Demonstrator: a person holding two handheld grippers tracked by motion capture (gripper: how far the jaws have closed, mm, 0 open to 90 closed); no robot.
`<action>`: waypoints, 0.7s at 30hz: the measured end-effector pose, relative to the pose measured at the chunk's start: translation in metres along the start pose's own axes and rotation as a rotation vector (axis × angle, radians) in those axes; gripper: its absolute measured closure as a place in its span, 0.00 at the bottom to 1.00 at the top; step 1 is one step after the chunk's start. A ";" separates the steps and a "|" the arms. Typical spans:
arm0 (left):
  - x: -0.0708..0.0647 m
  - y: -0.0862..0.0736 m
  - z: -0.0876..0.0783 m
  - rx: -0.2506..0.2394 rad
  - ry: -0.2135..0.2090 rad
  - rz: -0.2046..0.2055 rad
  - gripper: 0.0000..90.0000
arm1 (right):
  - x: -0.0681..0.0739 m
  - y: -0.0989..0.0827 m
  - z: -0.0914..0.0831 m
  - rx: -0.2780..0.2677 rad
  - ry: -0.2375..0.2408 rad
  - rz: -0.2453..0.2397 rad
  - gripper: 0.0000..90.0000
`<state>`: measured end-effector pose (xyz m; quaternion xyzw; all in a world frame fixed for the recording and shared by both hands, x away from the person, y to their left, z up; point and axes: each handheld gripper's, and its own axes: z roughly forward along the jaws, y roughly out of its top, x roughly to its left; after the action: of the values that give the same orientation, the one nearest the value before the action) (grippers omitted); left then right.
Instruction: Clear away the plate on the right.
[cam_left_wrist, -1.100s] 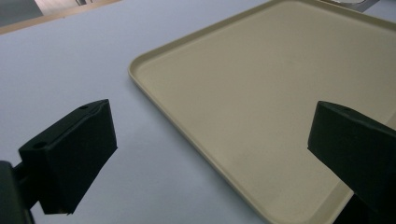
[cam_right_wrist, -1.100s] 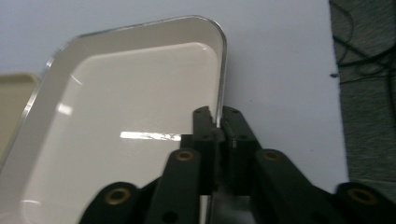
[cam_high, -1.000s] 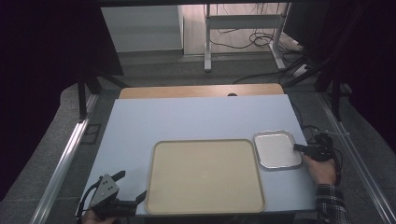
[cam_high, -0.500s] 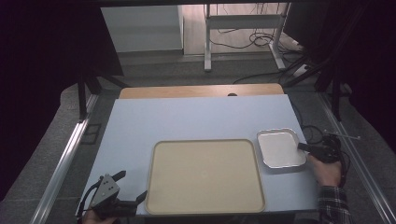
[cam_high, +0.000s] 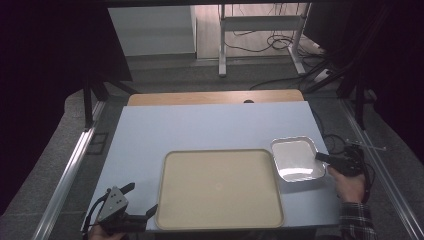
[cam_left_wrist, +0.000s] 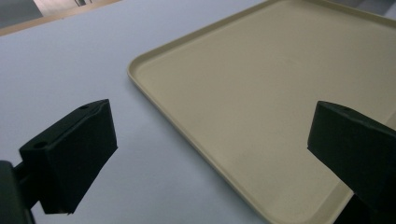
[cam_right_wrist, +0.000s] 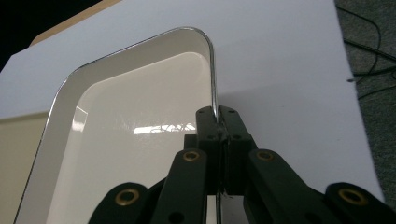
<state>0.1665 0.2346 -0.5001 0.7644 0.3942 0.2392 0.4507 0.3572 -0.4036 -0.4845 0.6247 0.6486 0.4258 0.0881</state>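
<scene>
A large beige tray (cam_high: 220, 187) lies on the pale blue table top, near its front edge. To its right sits a small white tray (cam_high: 297, 159) with a shiny metal rim. My right gripper (cam_high: 322, 157) is shut on that small tray's right rim, and in the right gripper view (cam_right_wrist: 218, 119) the rim runs straight between the closed jaws. My left gripper (cam_high: 142, 200) rests at the front left corner of the table. Its jaws stand wide open (cam_left_wrist: 210, 154), one over bare table and one over the beige tray's (cam_left_wrist: 261, 93) corner.
A wooden board (cam_high: 215, 97) borders the table's far edge. Metal rails (cam_high: 70, 170) run along the table's left and right sides. Cables (cam_high: 280, 40) trail over the floor beyond, by a desk frame. The table's back half (cam_high: 210, 125) is bare.
The small white tray, held by my right gripper, has shifted slightly to the right, away from the beige tray. My left gripper has stayed where it was.
</scene>
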 end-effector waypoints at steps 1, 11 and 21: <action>0.000 0.000 0.000 0.000 0.000 0.000 0.01 | 0.001 0.000 0.001 0.004 0.004 0.000 0.99; 0.000 0.000 0.000 -0.001 0.000 -0.001 0.01 | 0.016 -0.003 0.005 0.017 0.048 -0.024 0.99; 0.000 0.000 0.000 -0.002 -0.001 -0.003 0.01 | 0.036 -0.007 0.013 0.038 0.090 -0.051 0.99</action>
<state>0.1666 0.2350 -0.5001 0.7635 0.3949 0.2385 0.4519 0.3535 -0.3652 -0.4822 0.5899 0.6755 0.4386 0.0580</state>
